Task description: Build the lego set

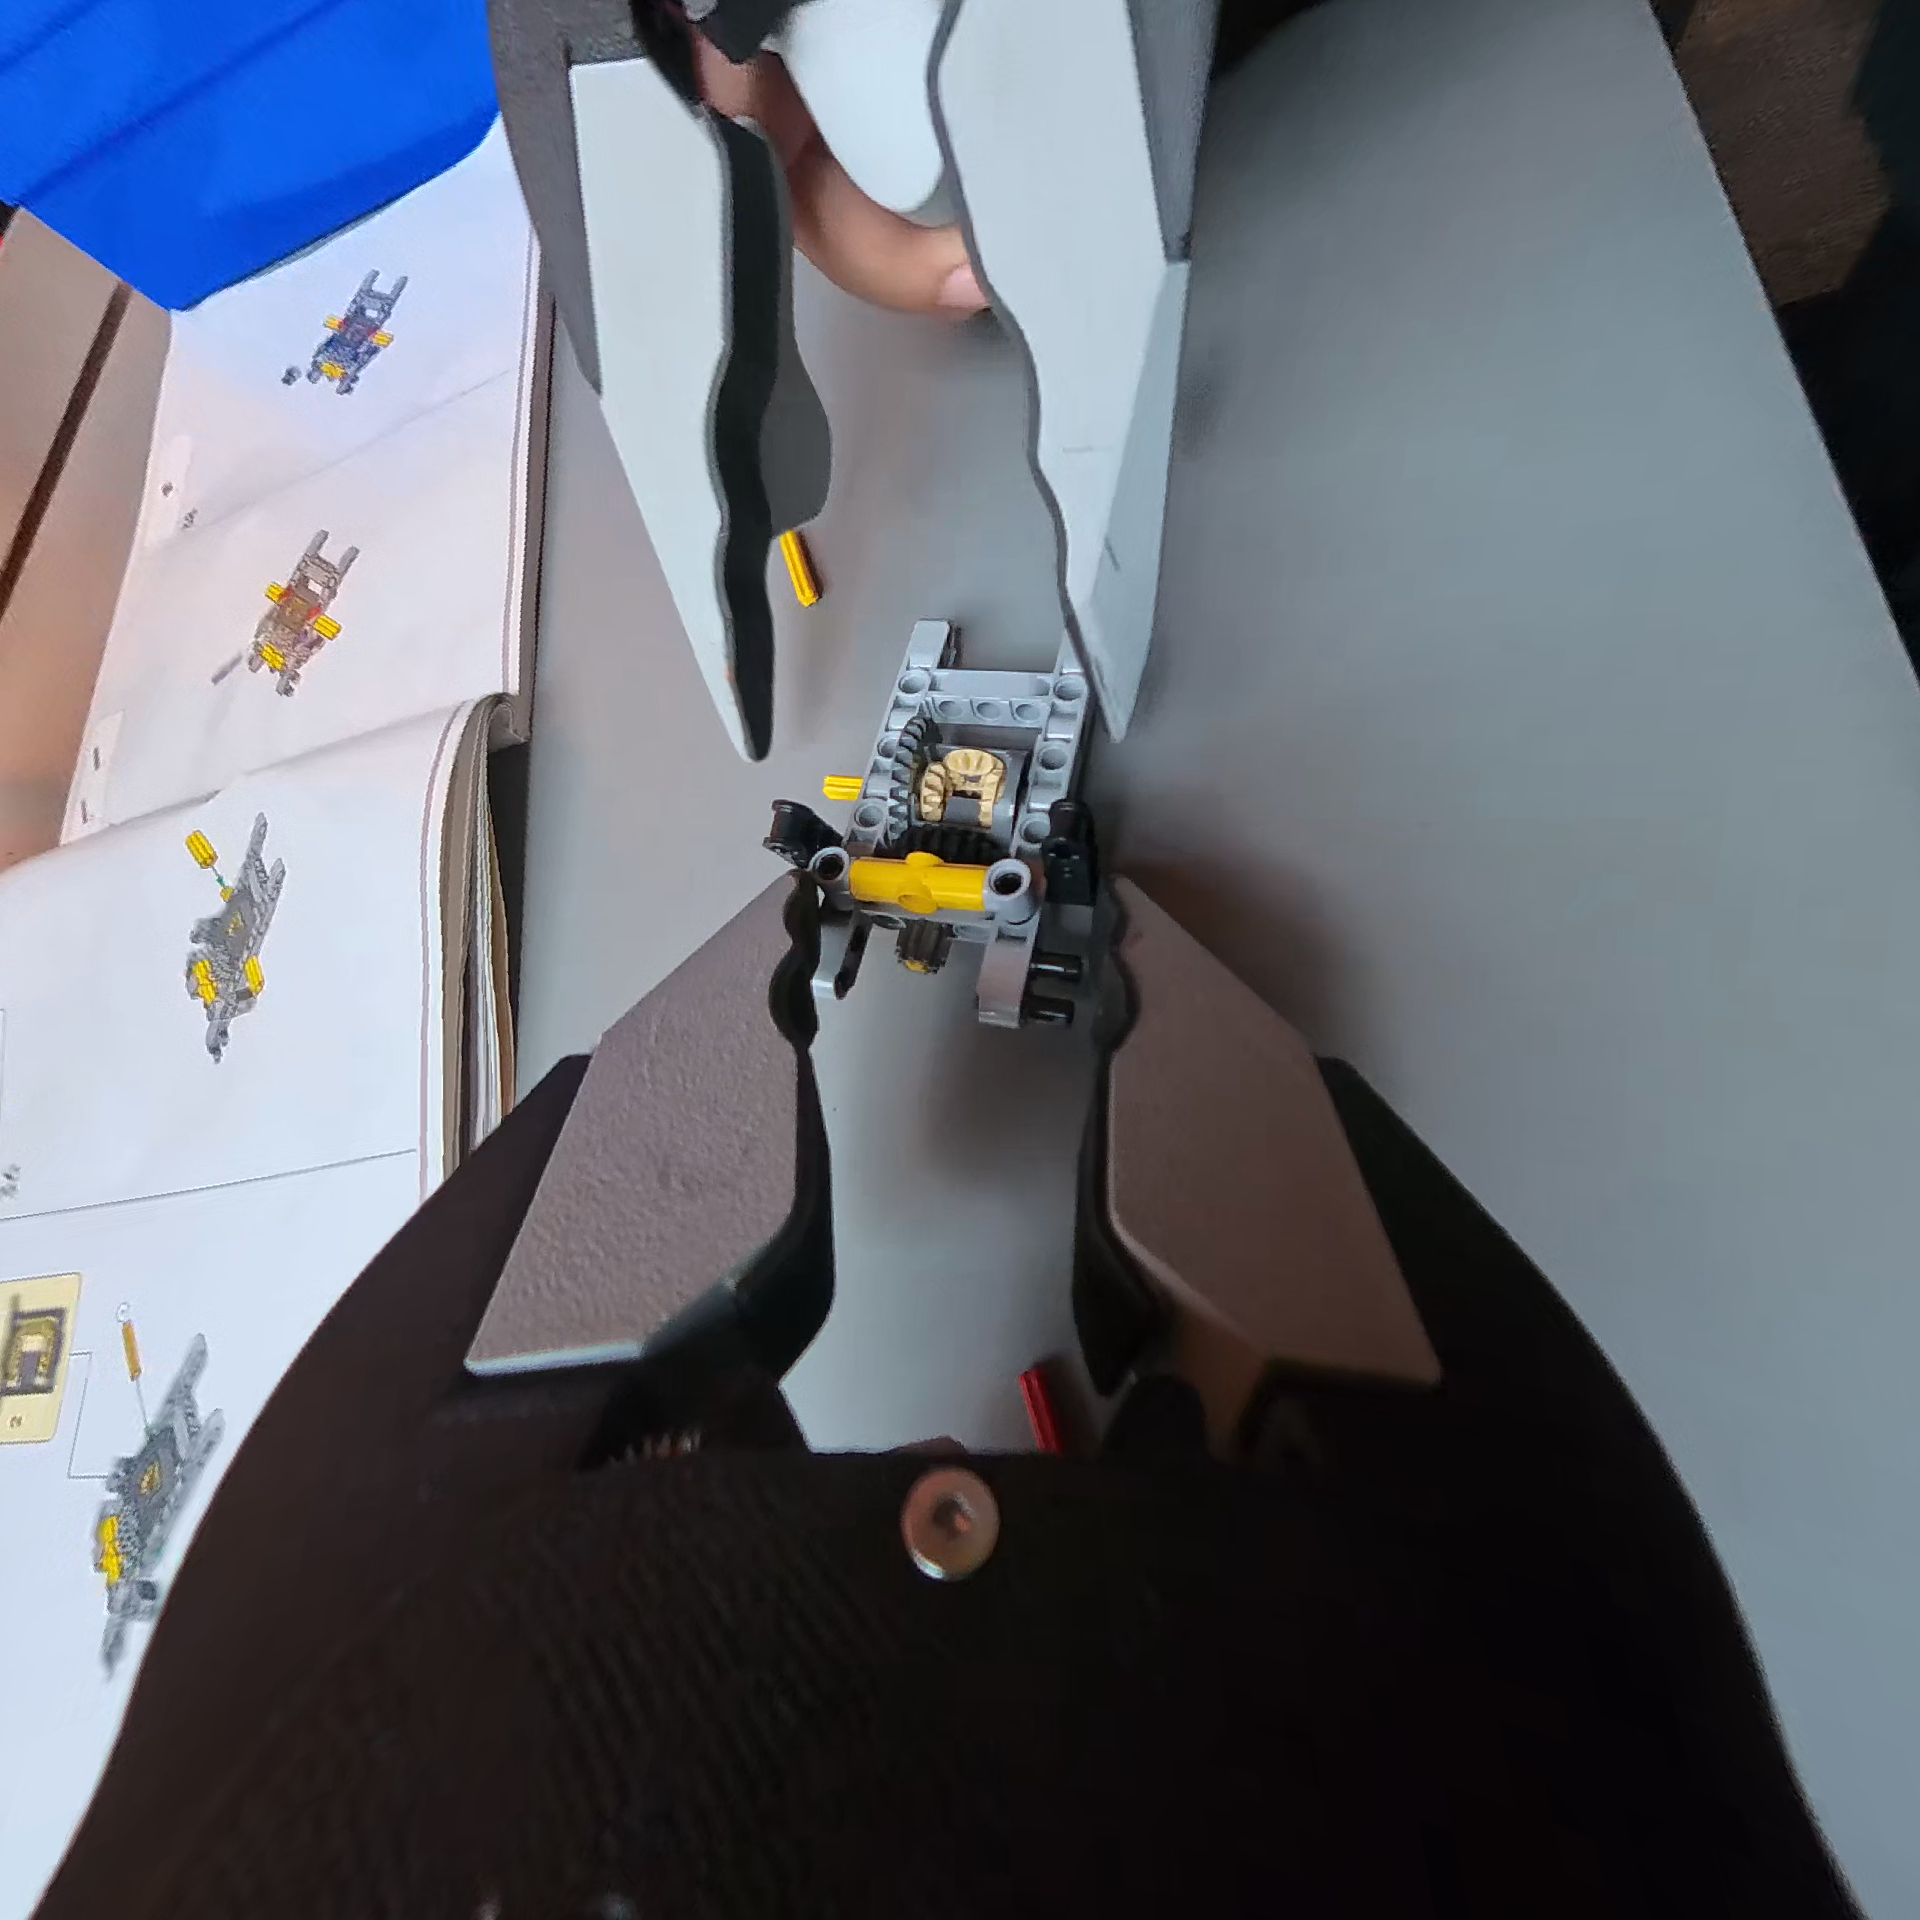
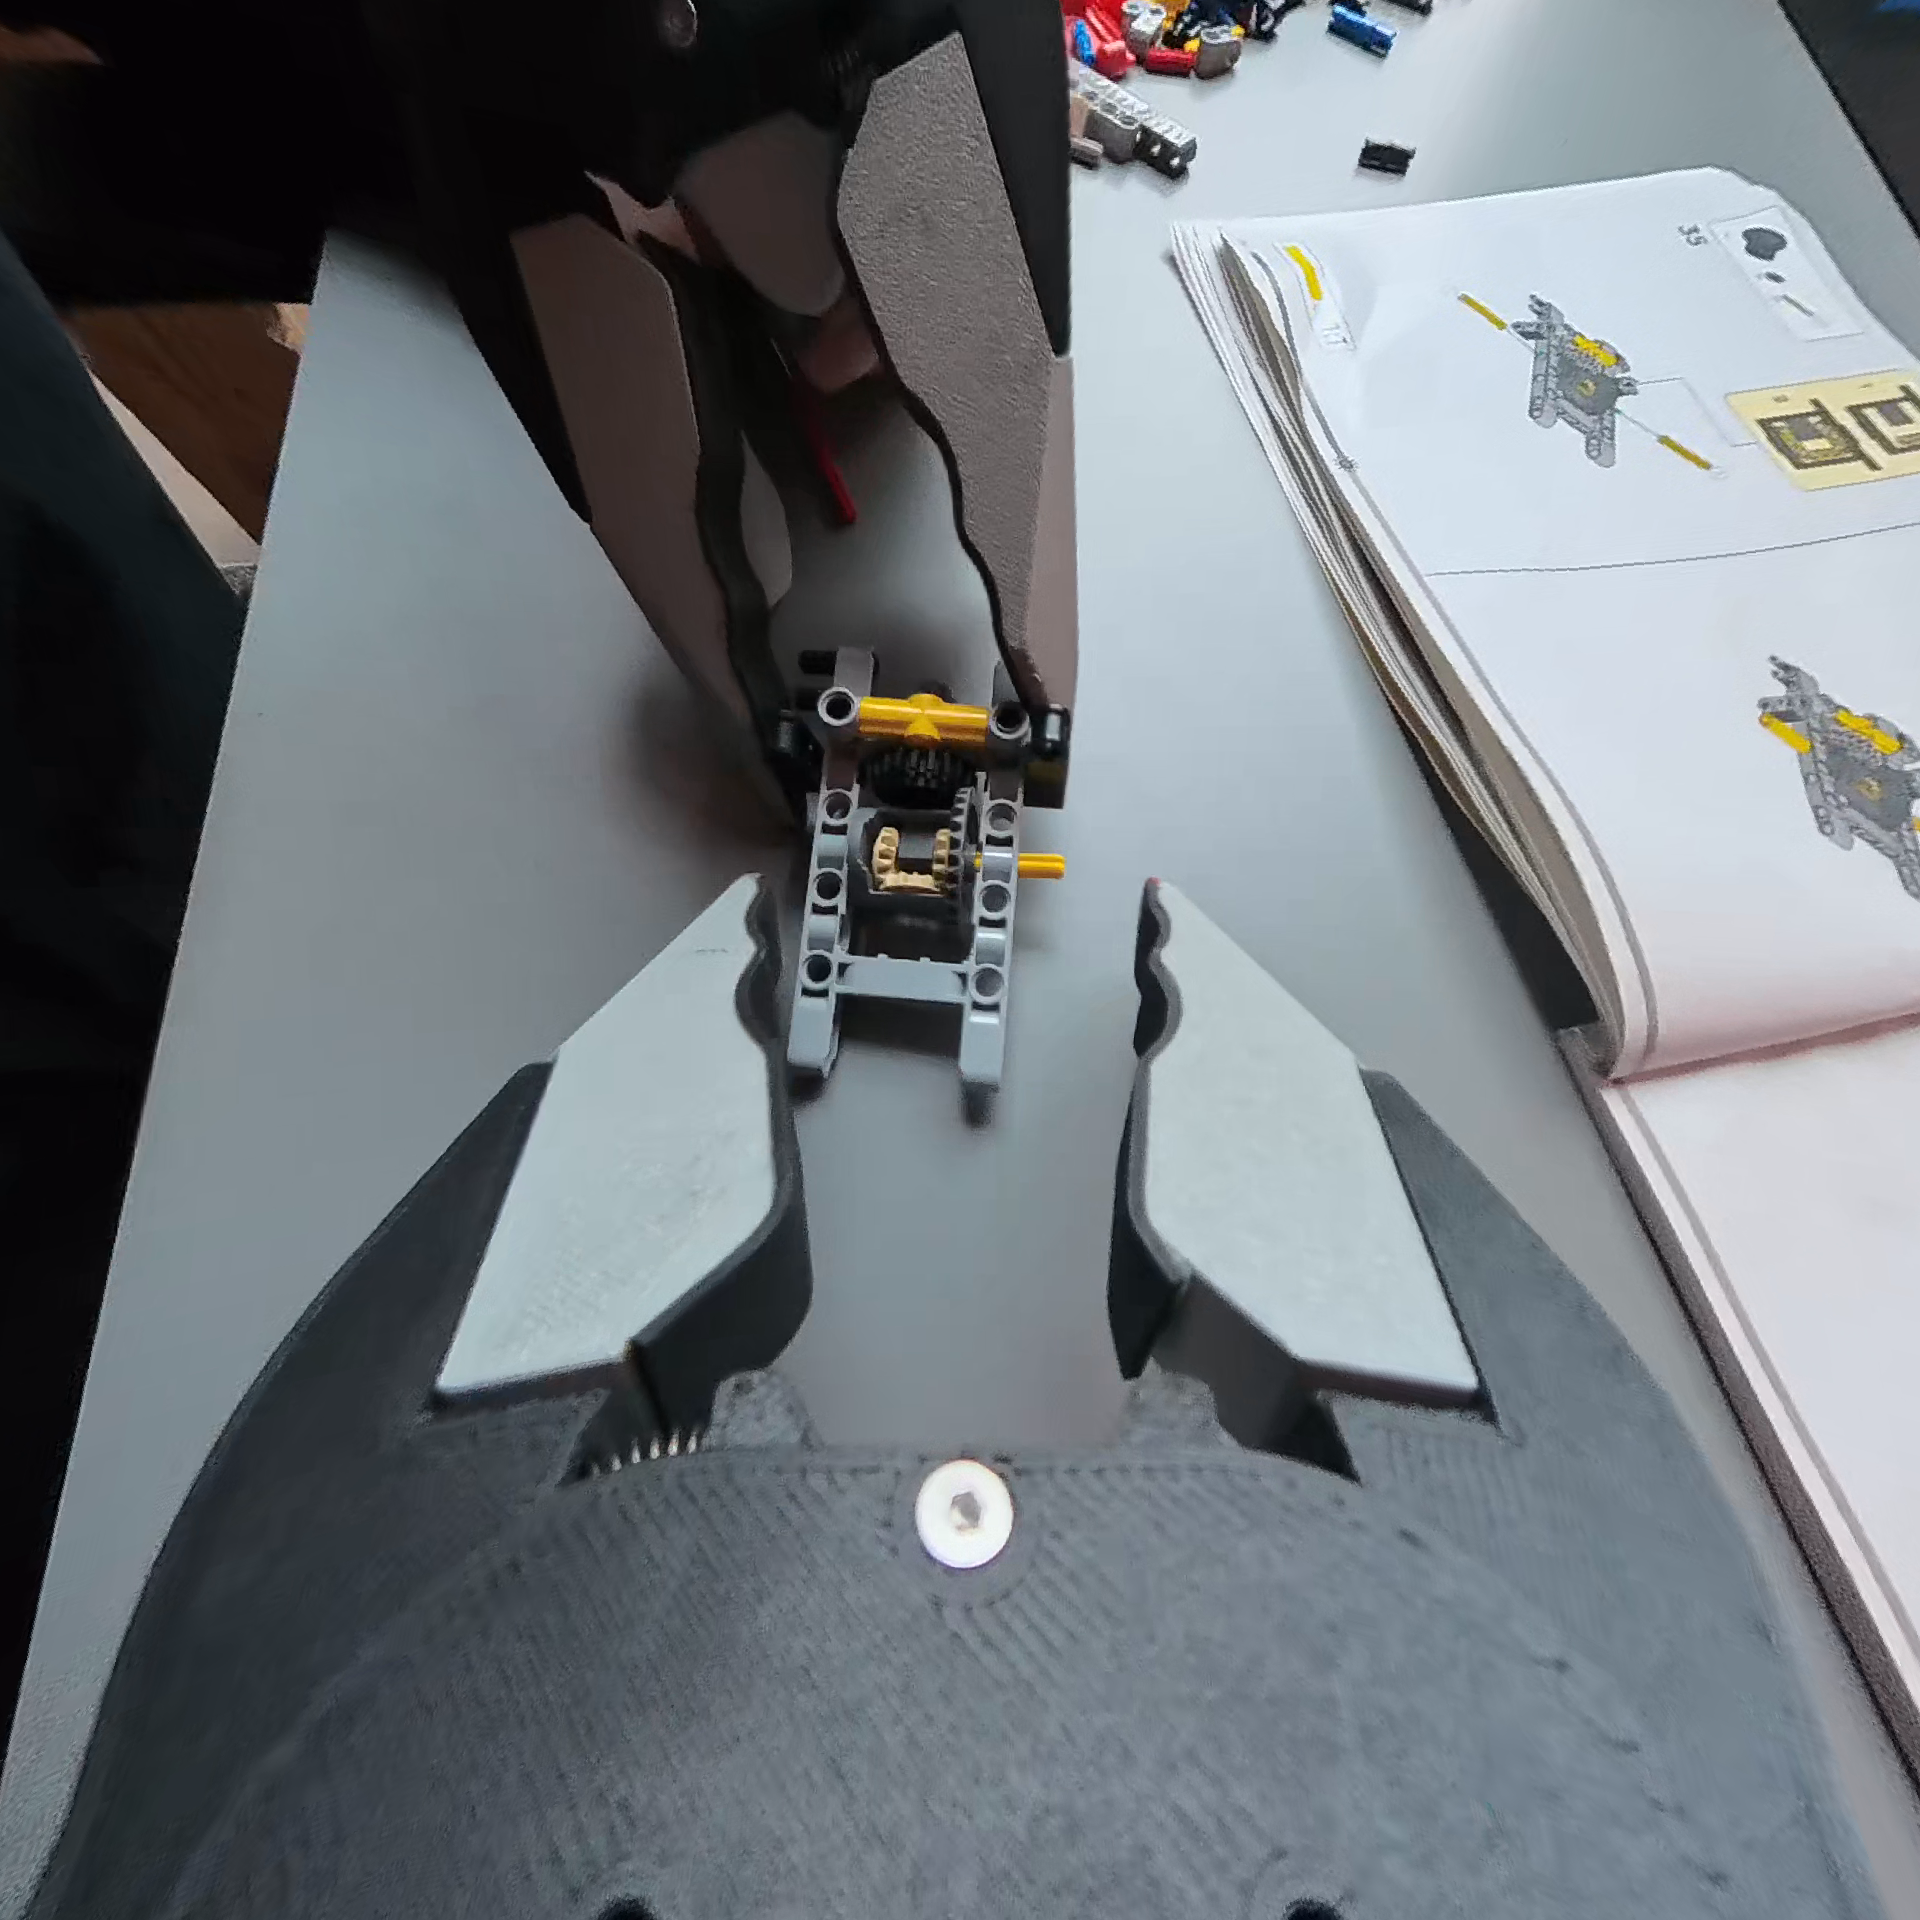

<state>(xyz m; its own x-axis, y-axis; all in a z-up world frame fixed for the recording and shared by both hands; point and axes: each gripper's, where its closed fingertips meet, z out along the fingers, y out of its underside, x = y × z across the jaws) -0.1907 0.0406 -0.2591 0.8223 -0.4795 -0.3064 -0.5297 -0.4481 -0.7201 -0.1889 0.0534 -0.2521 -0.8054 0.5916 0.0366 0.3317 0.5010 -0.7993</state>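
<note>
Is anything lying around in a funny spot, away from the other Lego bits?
Yes, two strays. A small yellow axle lies alone on the grey table beyond the grey Lego frame, and a red axle lies by the left tongs. The main pile of loose pieces sits far off.

The left gripper [image 1: 951,914] is held low with its brown-faced fingers [image 1: 665,1164] clamped on the lego frame [image 1: 961,790]. The right gripper [image 2: 951,904] is faced toward it, grey fingers [image 2: 644,1153] spread wide, one tip touching the frame.
</note>
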